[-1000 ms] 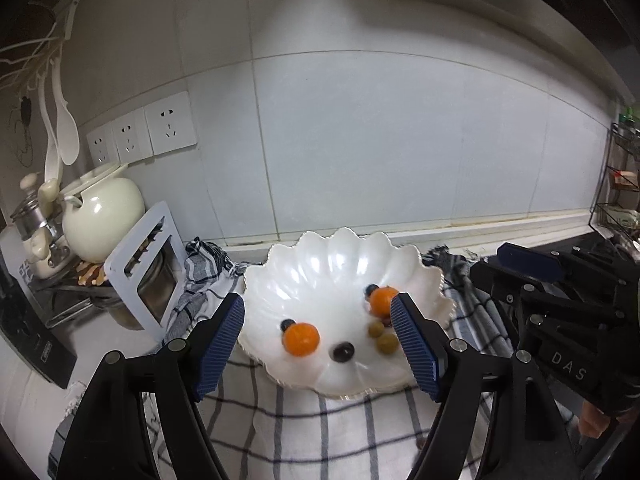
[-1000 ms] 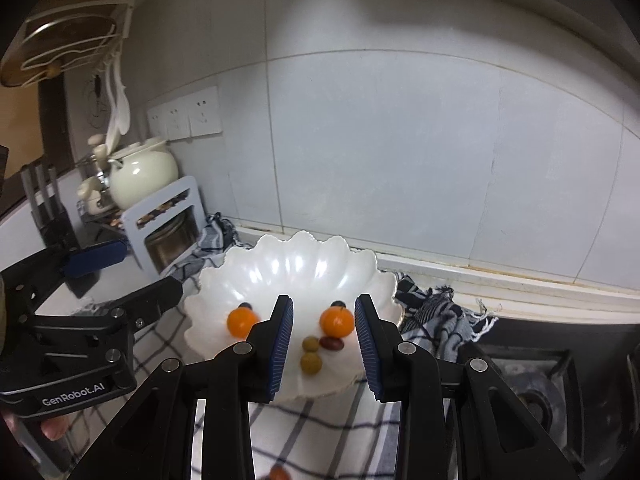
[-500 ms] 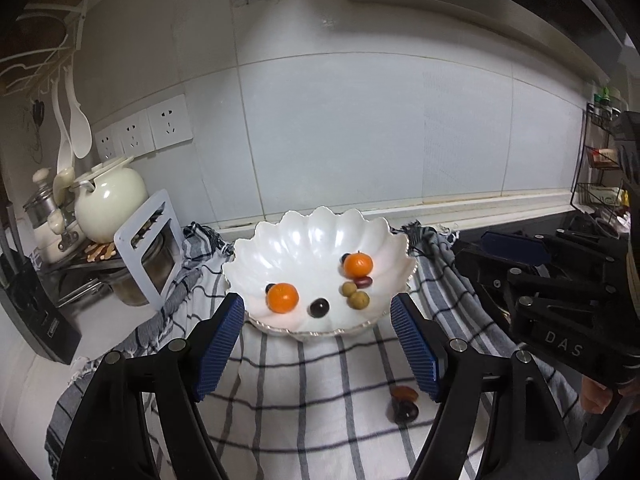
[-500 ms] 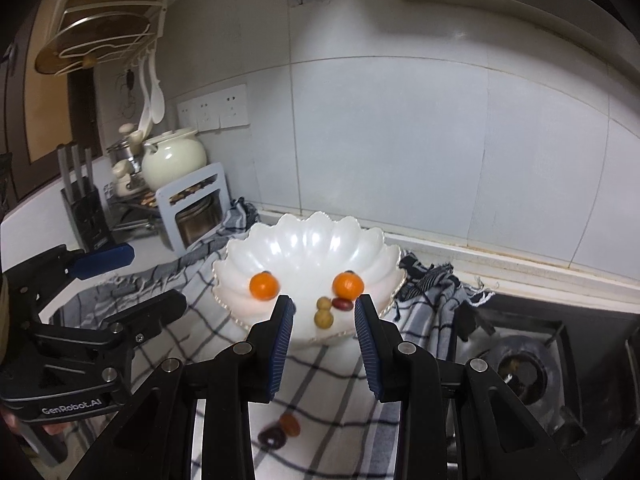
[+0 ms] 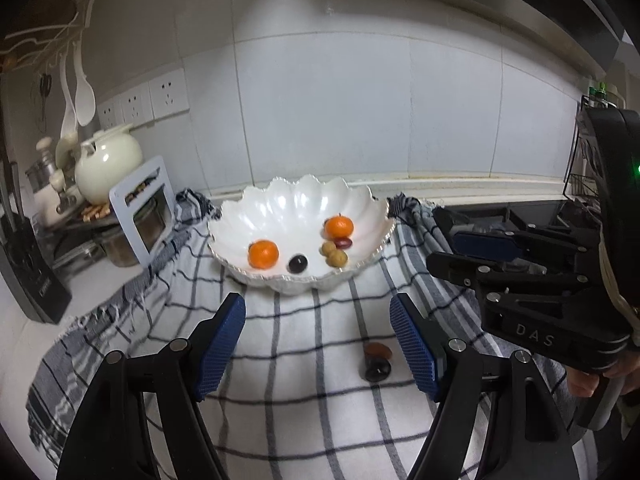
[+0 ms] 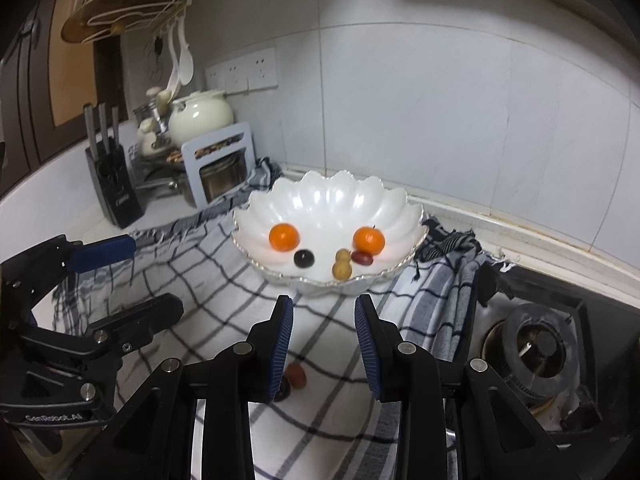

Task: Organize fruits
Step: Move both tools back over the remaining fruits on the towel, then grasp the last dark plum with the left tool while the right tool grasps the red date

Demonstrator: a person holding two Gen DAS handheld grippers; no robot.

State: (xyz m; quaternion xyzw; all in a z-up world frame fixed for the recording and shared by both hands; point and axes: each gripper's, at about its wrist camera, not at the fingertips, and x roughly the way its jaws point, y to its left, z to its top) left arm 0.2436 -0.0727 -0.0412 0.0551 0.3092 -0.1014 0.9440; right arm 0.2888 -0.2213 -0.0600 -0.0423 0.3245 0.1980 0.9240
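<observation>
- Left gripper (image 5: pixel 317 308): released, jaws wide apart, nothing between them, low in the left wrist frame over the checked cloth (image 5: pixel 280 360).
- Right gripper (image 6: pixel 324 308): jaws narrowly parted, also empty, at the lower middle of the right wrist frame.
- In the scalloped white bowl (image 5: pixel 304 200) at frame centre: two mandarins, a dark grape, two small yellowish fruits and a red one.
- Outside it, low and right of centre on the cloth: a reddish-brown fruit (image 5: pixel 378 350) touching a dark grape (image 5: pixel 377 370).
- Likely step: fetching that loose pair into the bowl.
- Best done one piece at a time:
  - Straddle only the reddish one, pads on either side.
  - Close gently so that it does not squash or roll.
  - Keep the tips off the cloth to avoid pinching a fold.
  - Hold the idle gripper well aside.
- Left wrist view only: both loose fruits in full, just inside the right-hand finger.
- Right wrist view:
  - The loose grape is half hidden behind the left-hand finger.
  - Added are a stove burner (image 6: pixel 536 344) at lower right and a knife block (image 6: pixel 114 184) at left.
</observation>
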